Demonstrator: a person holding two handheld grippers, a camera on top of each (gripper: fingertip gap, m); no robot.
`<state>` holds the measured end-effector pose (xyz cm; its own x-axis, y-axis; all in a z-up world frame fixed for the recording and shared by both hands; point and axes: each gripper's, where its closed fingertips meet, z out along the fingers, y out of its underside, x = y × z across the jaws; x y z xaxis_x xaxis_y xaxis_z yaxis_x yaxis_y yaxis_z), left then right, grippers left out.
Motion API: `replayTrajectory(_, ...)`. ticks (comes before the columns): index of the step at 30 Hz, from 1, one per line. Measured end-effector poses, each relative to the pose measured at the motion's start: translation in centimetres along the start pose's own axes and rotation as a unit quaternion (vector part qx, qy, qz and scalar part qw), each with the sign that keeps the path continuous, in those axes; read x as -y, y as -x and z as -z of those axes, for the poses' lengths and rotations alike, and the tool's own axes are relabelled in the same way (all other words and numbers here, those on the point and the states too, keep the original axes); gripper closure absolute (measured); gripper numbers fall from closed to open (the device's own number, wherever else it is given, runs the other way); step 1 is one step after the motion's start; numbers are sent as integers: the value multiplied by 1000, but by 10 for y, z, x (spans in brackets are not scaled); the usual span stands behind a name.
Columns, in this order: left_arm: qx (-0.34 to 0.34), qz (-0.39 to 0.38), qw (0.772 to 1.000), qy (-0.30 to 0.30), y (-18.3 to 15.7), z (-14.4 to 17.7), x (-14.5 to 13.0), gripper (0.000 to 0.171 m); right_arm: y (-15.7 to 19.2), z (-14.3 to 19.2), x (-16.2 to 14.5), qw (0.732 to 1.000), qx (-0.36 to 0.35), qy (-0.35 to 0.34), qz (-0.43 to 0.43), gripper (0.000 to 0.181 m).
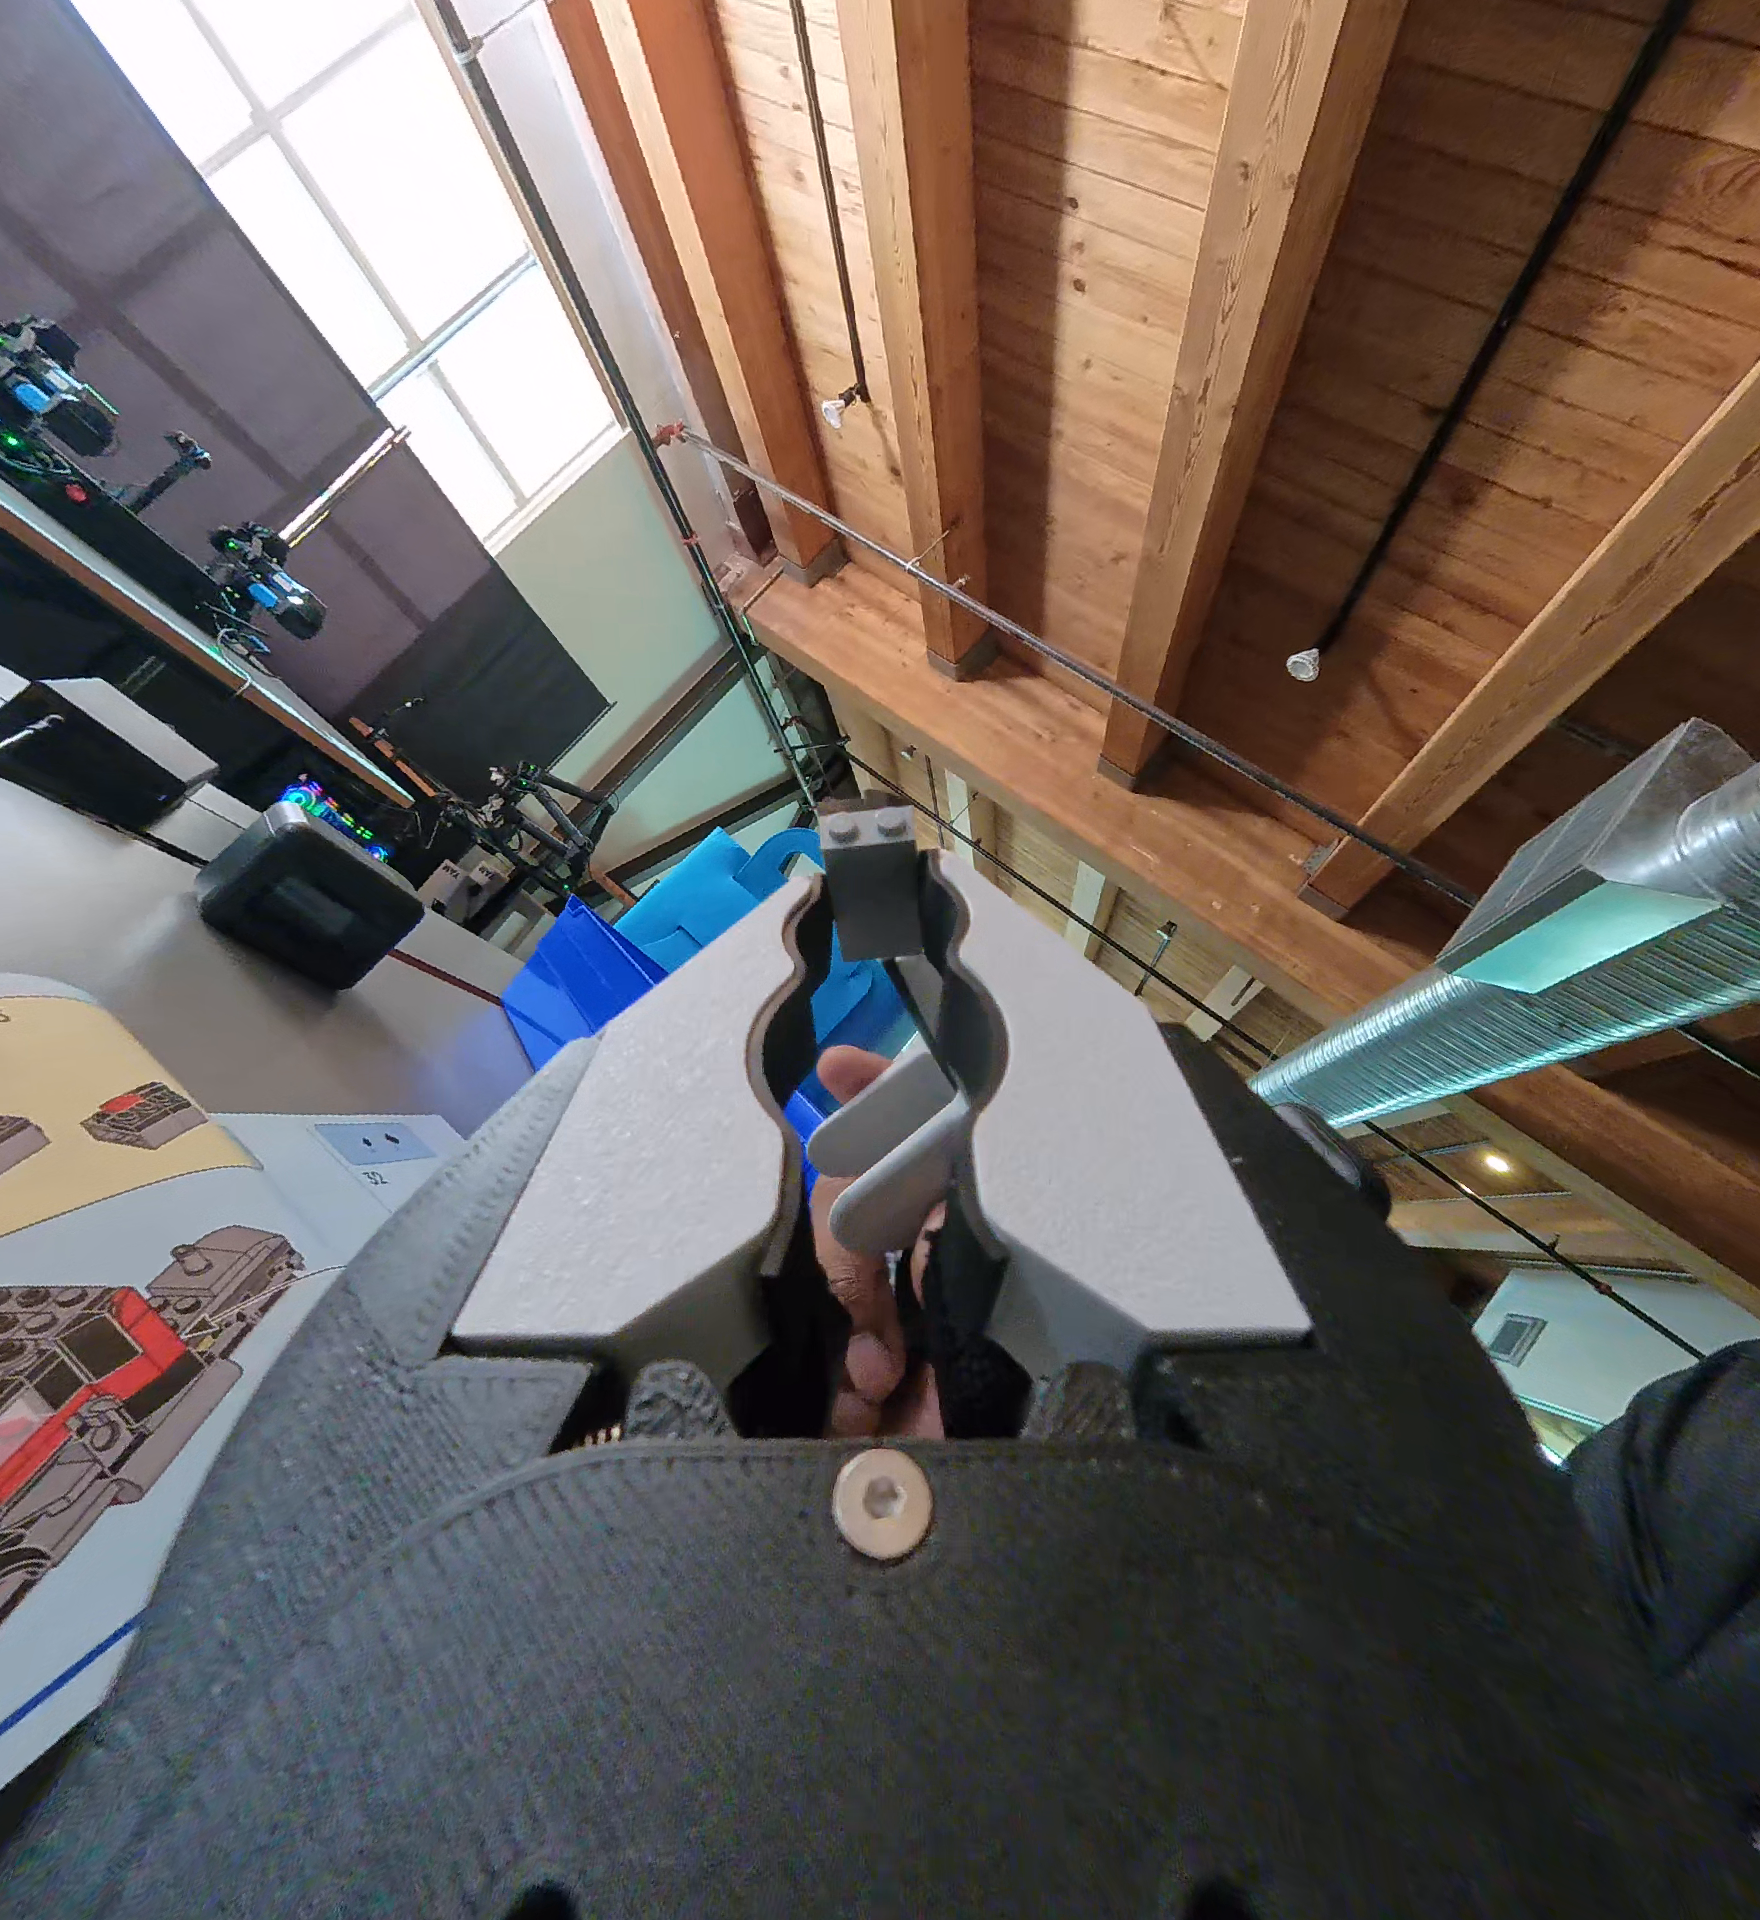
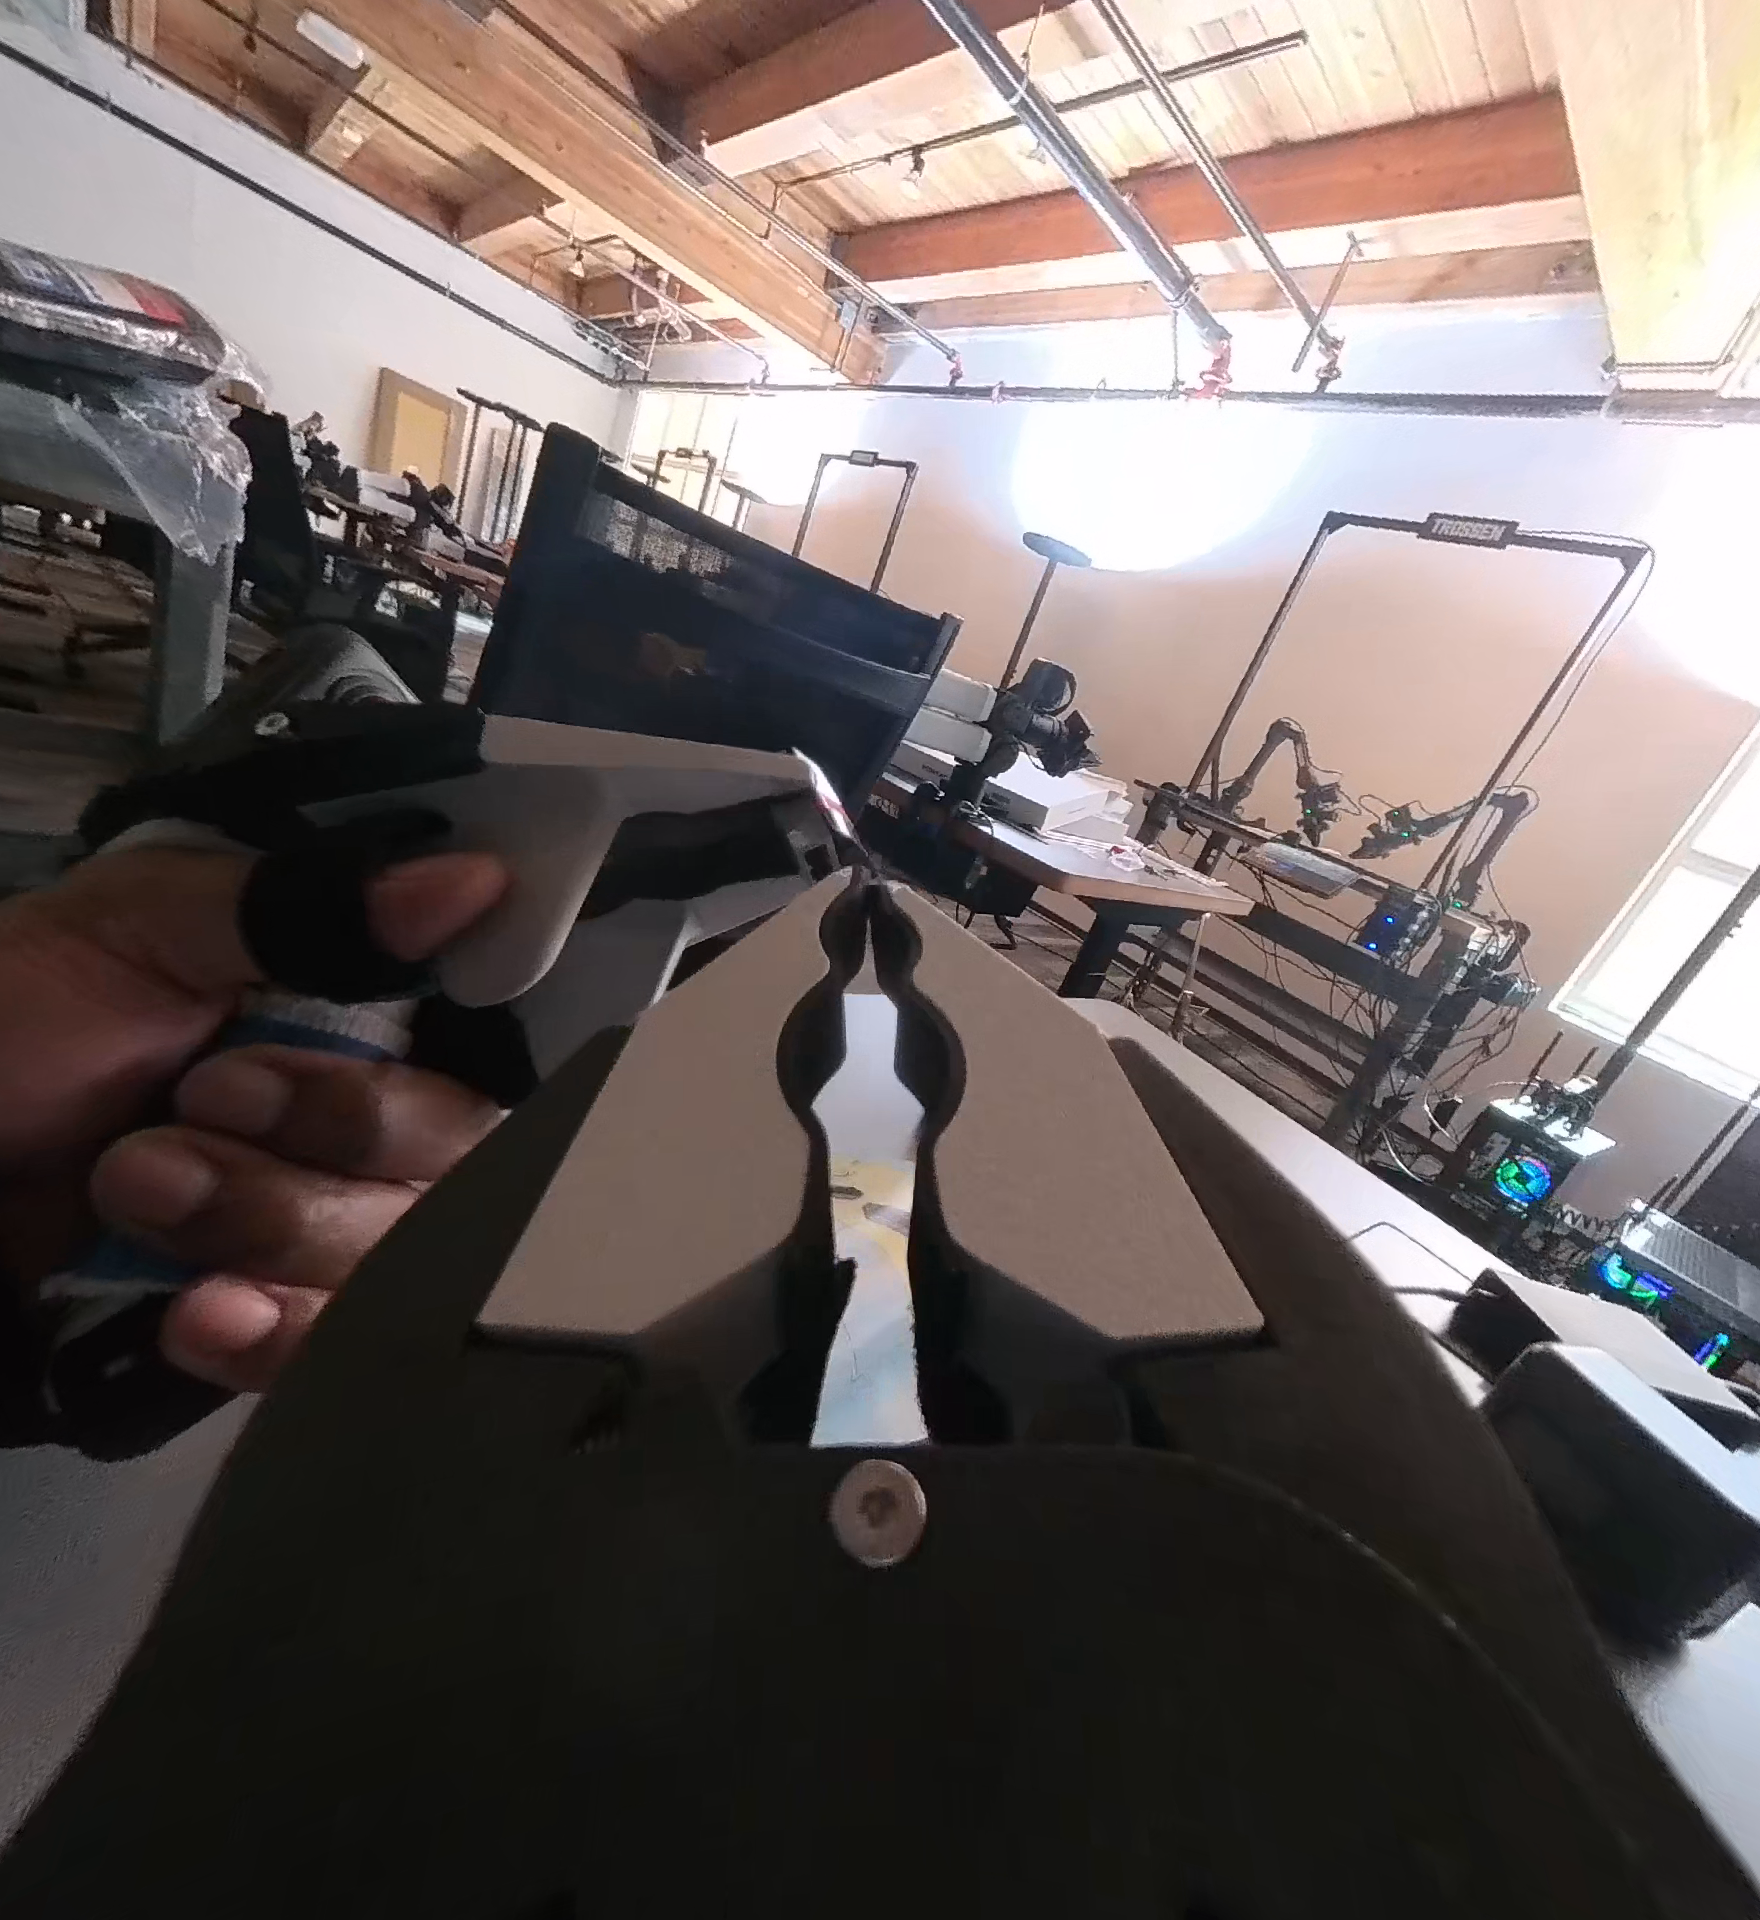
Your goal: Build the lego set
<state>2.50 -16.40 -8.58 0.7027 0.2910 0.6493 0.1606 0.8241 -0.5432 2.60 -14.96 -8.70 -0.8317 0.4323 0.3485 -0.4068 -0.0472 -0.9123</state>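
At the tip of the left claw [image 1: 881,914], lifted off the worktop [image 1: 232,997] and aimed up at the wooden ceiling: a dark grey lego brick [image 1: 874,888], two studs across the top, pinched between the jaws. The jaws are nearly closed on it, gripping the lower body with the studs proud of the tips.

The right claw [image 2: 860,894] has its tips drawn together to almost touching. A small piece may sit between them, but it is too small and blurred to call. It sits just beside the left claw's tip in the right wrist view, so they look set up for a mid-air mate.

The instruction booklet [image 1: 76,1247] lies open on the worktop, lower left in the left wrist view.

Handling, my read:
- Brick is light, rigid, hard plastic. No crush risk at this grip.
- Smooth side faces, so it is likely slippery and can pivot or squirt out under a sideways push.
- Best hold is flat on opposite side walls, low on the body, studs left clear for mating.
- Press-fit needs force straight along the stud axis. Off-axis load will probably twist it in the jaws.
- If dropped it will bounce and scatter; keep it over the worktop.
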Motion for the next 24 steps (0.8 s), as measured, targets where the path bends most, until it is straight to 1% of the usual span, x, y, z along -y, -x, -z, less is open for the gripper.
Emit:
replayTrajectory(5,-2,0,1000,0,0,0,0,154,-1,1,3,1000,-4,-17,-24,177)
replayTrajectory(8,-5,1,1000,-1,-1,0,0,154,-4,2,5,998,-5,-26,-57,171)
replayTrajectory(12,-10,-3,1000,-2,-3,0,0,154,-11,3,6,990,6,-37,-134,164)
replayTrajectory(16,-22,-9,1000,-7,-7,0,3,154,-17,2,4,969,24,-39,-242,162)
replayTrajectory(18,-24,-13,1000,-9,-7,2,5,154,-19,1,5,958,34,-36,-282,157)
replayTrajectory(20,-23,-6,1000,-12,-6,4,8,154,-21,1,7,962,32,-31,-271,154)
replayTrajectory(24,-38,57,997,-20,-2,5,8,154,-14,4,14,985,37,-35,-164,153)
